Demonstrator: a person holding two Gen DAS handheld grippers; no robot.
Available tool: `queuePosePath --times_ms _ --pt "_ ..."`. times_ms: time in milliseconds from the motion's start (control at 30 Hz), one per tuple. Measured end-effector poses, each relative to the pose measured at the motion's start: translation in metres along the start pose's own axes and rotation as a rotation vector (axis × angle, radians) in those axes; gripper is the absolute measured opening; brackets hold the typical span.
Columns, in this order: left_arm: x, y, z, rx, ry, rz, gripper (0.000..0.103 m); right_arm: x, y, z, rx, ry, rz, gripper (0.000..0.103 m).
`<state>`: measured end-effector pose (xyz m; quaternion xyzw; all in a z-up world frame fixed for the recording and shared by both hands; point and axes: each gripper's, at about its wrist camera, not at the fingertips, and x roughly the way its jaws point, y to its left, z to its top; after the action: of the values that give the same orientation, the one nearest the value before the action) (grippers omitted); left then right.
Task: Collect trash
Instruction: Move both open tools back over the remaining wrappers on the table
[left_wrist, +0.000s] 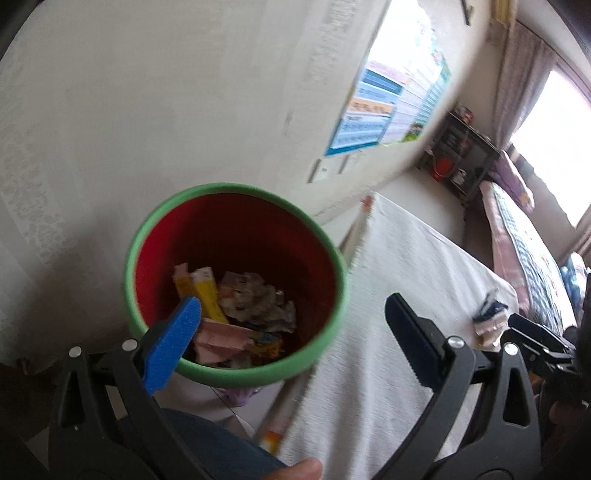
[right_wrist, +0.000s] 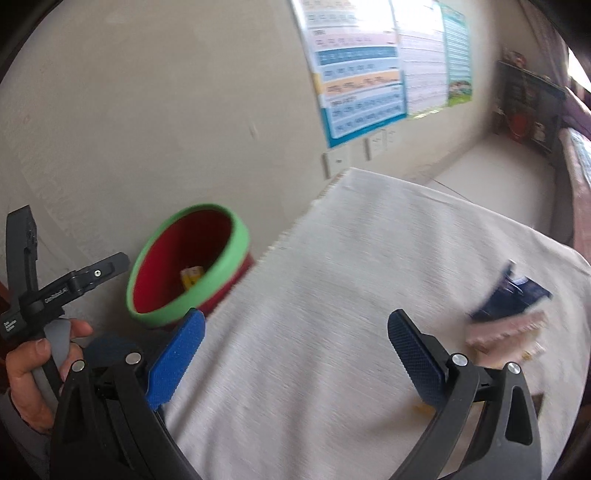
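Observation:
A red bin with a green rim stands by the wall, left of the white-clothed table. Inside lie yellow, pink and crumpled wrappers. My left gripper is open and empty, its left finger over the bin's mouth. My right gripper is open and empty above the table. A dark blue wrapper and a pink wrapper lie on the cloth to its right; they also show in the left wrist view. The bin shows at the right wrist view's left.
Posters and wall sockets are on the wall behind the bin. A dark shelf and a bed stand at the far right. The left gripper's body and hand show at left.

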<state>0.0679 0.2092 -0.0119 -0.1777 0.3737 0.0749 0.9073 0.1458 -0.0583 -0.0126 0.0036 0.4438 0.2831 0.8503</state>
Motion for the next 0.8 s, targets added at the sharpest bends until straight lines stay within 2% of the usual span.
queuePosePath --times_ms 300,467,600,800 --pt "0.014 -0.072 -0.024 0.115 0.067 -0.150 0.098 -0.038 -0.061 -0.022 0.096 -0.018 -0.107 0.096" --pt "0.031 -0.122 -0.048 0.216 0.165 -0.257 0.098 -0.059 -0.096 -0.041 0.148 -0.008 -0.170 0.096" --pt "0.039 -0.160 -0.063 0.316 0.218 -0.301 0.098 -0.071 -0.121 -0.056 0.185 0.002 -0.208 0.096" --pt "0.052 -0.195 -0.070 0.385 0.261 -0.328 0.098 -0.069 -0.150 -0.079 0.192 0.100 -0.299 0.096"
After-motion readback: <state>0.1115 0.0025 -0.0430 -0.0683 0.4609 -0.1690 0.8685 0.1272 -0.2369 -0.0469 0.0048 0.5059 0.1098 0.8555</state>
